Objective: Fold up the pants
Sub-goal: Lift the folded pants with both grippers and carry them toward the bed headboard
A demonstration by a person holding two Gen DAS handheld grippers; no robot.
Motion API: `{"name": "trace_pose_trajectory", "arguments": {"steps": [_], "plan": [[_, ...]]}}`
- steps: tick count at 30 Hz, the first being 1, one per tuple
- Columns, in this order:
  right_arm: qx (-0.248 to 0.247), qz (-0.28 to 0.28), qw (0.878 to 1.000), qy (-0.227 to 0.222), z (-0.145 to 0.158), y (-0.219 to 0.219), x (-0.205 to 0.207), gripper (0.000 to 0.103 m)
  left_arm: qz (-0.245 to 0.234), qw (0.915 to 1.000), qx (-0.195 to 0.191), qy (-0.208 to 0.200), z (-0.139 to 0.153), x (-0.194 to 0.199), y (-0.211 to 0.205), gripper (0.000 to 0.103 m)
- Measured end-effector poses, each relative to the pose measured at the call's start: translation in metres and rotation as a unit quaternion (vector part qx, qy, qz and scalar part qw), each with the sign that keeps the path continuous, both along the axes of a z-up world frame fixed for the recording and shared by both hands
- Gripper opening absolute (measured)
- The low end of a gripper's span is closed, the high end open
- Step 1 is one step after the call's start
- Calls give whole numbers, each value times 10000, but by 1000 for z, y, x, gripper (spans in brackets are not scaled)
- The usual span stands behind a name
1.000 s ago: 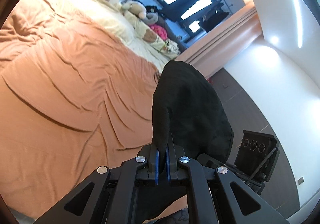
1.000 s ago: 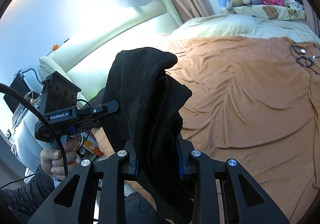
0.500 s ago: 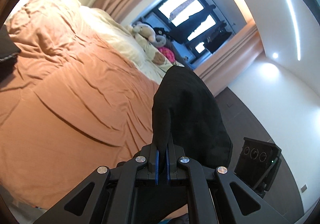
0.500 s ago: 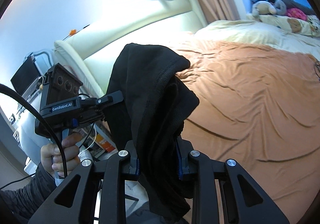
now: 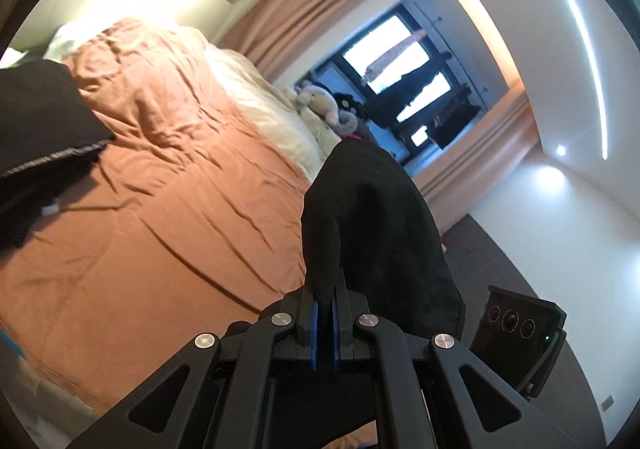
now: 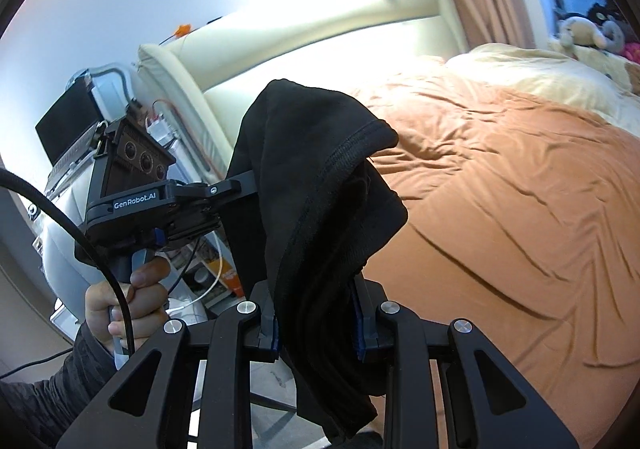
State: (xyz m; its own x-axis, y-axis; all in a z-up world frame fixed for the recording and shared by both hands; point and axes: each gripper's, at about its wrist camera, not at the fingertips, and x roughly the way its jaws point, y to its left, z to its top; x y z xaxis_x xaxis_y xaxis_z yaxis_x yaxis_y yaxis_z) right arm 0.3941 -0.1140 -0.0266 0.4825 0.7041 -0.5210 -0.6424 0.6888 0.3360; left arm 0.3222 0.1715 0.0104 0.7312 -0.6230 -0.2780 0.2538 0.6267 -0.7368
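Observation:
The black pants (image 5: 372,233) hang in the air beside the bed, held by both grippers. My left gripper (image 5: 325,325) is shut on a thin edge of the pants, which drape over its fingers. My right gripper (image 6: 316,325) is shut on a thick bunched fold of the pants (image 6: 320,185). In the right wrist view the left gripper's body (image 6: 136,201) and the hand holding it show at the left, with its fingers hidden in the cloth. The right gripper's camera block (image 5: 520,329) shows at the lower right of the left wrist view.
An orange bedsheet (image 5: 160,189) covers the bed (image 6: 520,209). A black garment (image 5: 36,137) lies at the bed's left edge. Cream pillows and plush toys (image 5: 320,105) lie by the window. A padded headboard (image 6: 320,69) and bedside items (image 6: 80,121) stand to the left.
Both grippers have swung left with the pants still held. The black garment on the bed has come into the left wrist view, and the headboard now fills more of the right wrist view.

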Motion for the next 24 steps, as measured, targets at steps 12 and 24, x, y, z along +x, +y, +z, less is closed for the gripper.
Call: {"name": "trace_pose_trajectory", "arguments": {"steps": [12, 24], "plan": [[-87, 532, 9985, -20, -11, 64, 33, 22, 640, 9979, 8, -87, 4, -4, 101, 4], [43, 1050, 9944, -75, -14, 122, 59, 22, 1348, 9902, 254, -248, 31, -24, 188, 4]]}}
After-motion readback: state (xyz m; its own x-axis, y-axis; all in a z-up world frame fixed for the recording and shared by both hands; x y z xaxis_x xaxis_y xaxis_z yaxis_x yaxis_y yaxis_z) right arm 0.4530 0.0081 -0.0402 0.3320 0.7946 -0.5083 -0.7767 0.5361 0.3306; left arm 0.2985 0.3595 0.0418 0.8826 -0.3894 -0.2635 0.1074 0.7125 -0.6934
